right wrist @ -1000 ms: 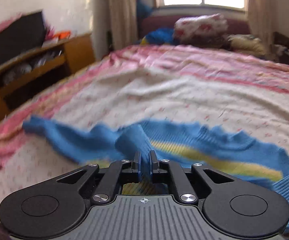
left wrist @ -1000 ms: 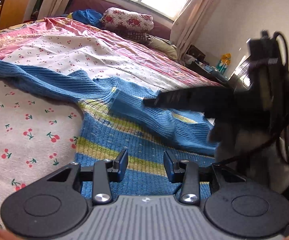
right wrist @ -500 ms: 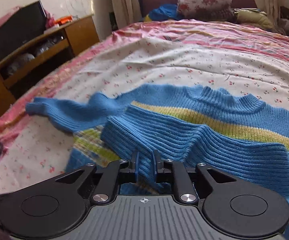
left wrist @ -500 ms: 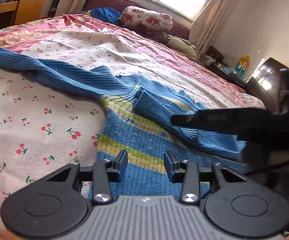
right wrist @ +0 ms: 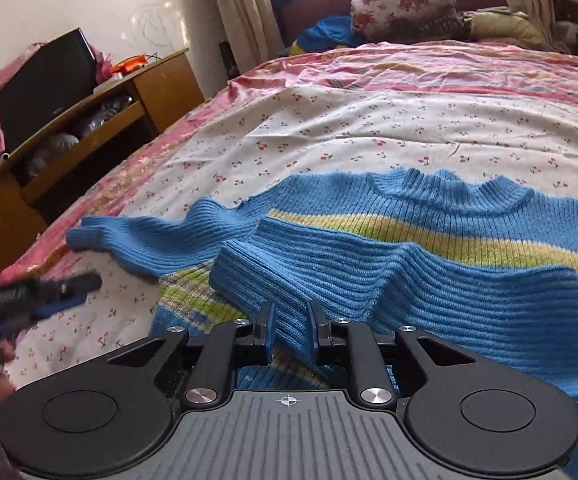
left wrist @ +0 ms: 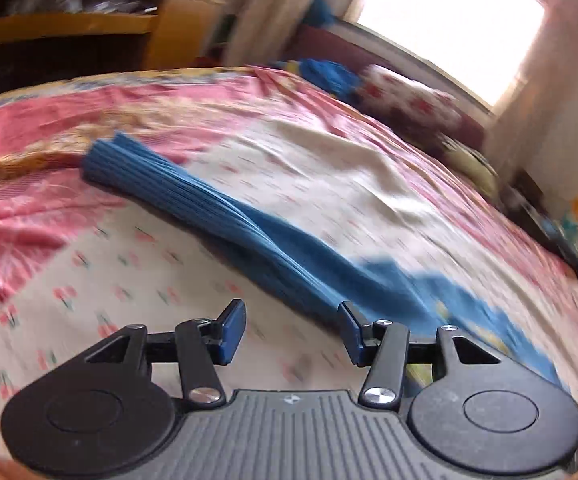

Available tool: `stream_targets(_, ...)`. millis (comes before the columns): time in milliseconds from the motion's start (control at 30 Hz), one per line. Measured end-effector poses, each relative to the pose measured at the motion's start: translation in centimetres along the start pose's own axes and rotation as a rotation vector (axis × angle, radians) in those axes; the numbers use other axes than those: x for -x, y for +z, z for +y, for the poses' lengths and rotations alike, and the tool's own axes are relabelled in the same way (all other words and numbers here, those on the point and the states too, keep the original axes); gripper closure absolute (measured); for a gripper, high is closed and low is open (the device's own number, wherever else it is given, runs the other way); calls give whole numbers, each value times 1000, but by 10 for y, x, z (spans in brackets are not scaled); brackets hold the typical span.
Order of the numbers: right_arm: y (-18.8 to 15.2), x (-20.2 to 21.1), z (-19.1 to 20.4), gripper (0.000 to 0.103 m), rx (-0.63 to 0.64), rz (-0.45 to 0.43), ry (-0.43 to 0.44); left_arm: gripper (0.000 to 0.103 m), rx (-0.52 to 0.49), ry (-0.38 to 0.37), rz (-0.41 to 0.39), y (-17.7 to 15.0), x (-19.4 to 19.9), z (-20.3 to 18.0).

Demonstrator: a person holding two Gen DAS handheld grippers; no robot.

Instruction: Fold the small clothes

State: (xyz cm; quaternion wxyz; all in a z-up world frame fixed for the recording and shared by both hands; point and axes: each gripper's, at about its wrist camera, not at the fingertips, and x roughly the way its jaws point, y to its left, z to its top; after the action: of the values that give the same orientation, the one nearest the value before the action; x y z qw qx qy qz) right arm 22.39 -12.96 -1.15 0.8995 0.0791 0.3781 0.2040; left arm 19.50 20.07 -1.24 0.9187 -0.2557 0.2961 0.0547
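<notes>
Blue ribbed knit sweater with yellow stripes (right wrist: 429,264) on the cherry-print bed (right wrist: 369,120); right hand-held gripper (right wrist: 289,326) parted around the folded sleeve; left hand-held gripper (left wrist: 291,330) open beside the outstretched sleeve (left wrist: 217,208); snagging likely undoes the fold.

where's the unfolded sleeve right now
In the left wrist view the sleeve lies flat on the bedsheet, running from the sweater up-left toward the pink border, just ahead of the open left gripper.
</notes>
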Motion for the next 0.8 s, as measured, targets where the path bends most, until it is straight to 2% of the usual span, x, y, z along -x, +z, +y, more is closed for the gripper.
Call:
stream_targets(167,2,-2,-4,84,-27,-11,19,52,144,55,-5,26,-28,34)
stream_targets(333,3,-3,-8,84,-43,-14,40,53,132,59,-29,26,-28,34)
stream_targets(400,3,-3,-9,84,-44,-14,45,53,171,62,-17,31,-33,41)
stream_targets(667,1,-3,-12,84,-61,-14,55,52,307,51,-60,56,-53,59)
stream_targets(733,0,-3,-12,84,-63,-14,55,52,325,75,-66,61,-59,59)
stream_targets(800,1,-2,-13,84,-66,-13,57,61,321,127,-60,66,-67,59)
